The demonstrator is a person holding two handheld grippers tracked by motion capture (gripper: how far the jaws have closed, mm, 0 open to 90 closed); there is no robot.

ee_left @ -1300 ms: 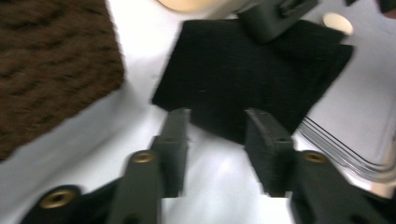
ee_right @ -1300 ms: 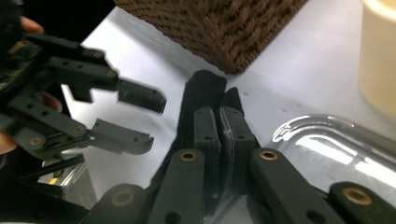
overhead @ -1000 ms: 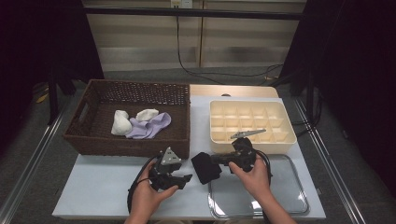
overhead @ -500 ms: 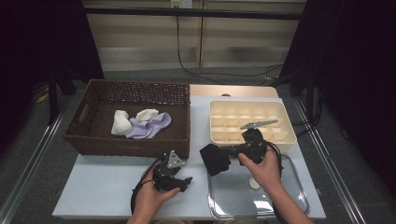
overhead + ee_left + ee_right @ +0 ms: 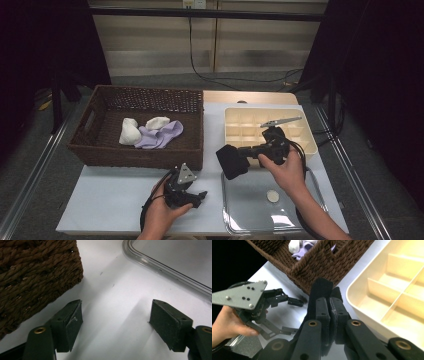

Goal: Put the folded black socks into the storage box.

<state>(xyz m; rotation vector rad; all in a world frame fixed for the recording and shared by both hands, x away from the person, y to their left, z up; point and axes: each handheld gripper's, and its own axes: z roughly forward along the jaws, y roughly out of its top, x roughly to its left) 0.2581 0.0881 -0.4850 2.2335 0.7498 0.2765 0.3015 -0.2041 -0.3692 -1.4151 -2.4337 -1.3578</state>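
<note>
Your left gripper (image 5: pixel 200 196) has just been opening its jaws, and they now stand wide apart with nothing between them, just bare white tabletop (image 5: pixel 117 302) beside the near corner of the wicker basket (image 5: pixel 32 277) and the rim of the clear tray (image 5: pixel 160 266). So the handover looks done: the black sock (image 5: pixel 232 161) is now in your right gripper (image 5: pixel 239 156) alone, whose jaws are clamped tight on the fabric, as the right gripper view shows (image 5: pixel 324 297).

Compared with a second ago, the sock has left the spot low between your two hands and hangs higher, over the gap between the basket and the cream divider box (image 5: pixel 300 145), above the far left corner of the tray. Your right hand (image 5: pixel 282 167) has lifted and drawn toward the box, while your left hand (image 5: pixel 167 210) has stayed near the front of the basket.

From here, the sock seems headed for one of the box's compartments. The white and lilac socks (image 5: pixel 150 132) in the basket are untouched.
</note>
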